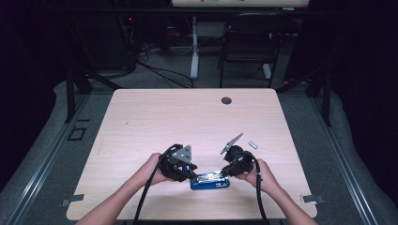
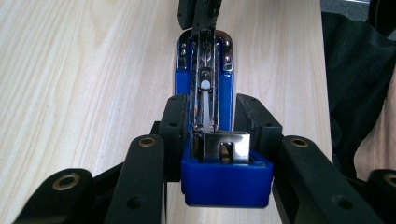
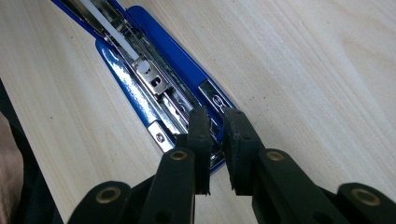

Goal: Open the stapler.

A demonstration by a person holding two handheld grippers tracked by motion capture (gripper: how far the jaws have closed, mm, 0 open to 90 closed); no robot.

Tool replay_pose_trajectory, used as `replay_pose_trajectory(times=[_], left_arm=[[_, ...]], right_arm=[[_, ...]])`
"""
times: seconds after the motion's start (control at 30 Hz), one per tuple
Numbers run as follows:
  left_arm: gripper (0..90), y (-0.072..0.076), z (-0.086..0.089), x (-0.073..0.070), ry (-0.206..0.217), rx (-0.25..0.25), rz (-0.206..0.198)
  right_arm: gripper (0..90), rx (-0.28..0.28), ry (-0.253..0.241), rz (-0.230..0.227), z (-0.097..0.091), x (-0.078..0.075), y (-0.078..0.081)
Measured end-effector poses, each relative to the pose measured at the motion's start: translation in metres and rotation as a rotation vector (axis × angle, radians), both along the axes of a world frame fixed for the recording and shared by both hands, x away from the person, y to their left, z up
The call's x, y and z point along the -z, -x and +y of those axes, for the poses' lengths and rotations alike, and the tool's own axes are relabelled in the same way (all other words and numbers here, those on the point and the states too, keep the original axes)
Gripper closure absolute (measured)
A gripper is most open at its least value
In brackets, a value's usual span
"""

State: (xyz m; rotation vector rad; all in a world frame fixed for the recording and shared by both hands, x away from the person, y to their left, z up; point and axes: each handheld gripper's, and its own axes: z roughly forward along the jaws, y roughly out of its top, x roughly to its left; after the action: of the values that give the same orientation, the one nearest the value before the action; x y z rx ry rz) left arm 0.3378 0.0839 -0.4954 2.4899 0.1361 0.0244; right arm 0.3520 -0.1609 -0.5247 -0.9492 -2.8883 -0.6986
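A blue stapler (image 1: 211, 181) lies opened out flat near the table's front edge, its chrome staple channel (image 2: 205, 70) facing up. My left gripper (image 1: 191, 174) is shut on the stapler's blue rear end, its jaws (image 2: 210, 105) pressing on both sides of the blue body. From the right, my right gripper (image 1: 228, 172) meets the front end. Its jaws (image 3: 215, 116) stand almost together, pinching the thin chrome rail (image 3: 140, 79) at that tip. The right gripper's black tips (image 2: 198, 14) also show at the top of the left gripper view.
A small silver-grey piece (image 1: 253, 144) lies on the table (image 1: 164, 112) to the right of the right gripper. A round cable hole (image 1: 226, 100) sits at the far edge. A dark chair (image 1: 248, 42) and cables stand beyond the table.
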Motion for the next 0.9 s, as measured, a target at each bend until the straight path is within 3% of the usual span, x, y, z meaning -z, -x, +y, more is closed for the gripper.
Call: replay_pose_trajectory(times=[0.9], left_arm=[[65.8,-0.002,0.012,0.006,-0.034,-0.014,0.039]], right_arm=[[82.0,0.009,-0.008,0.009,0.000,0.001,-0.001]])
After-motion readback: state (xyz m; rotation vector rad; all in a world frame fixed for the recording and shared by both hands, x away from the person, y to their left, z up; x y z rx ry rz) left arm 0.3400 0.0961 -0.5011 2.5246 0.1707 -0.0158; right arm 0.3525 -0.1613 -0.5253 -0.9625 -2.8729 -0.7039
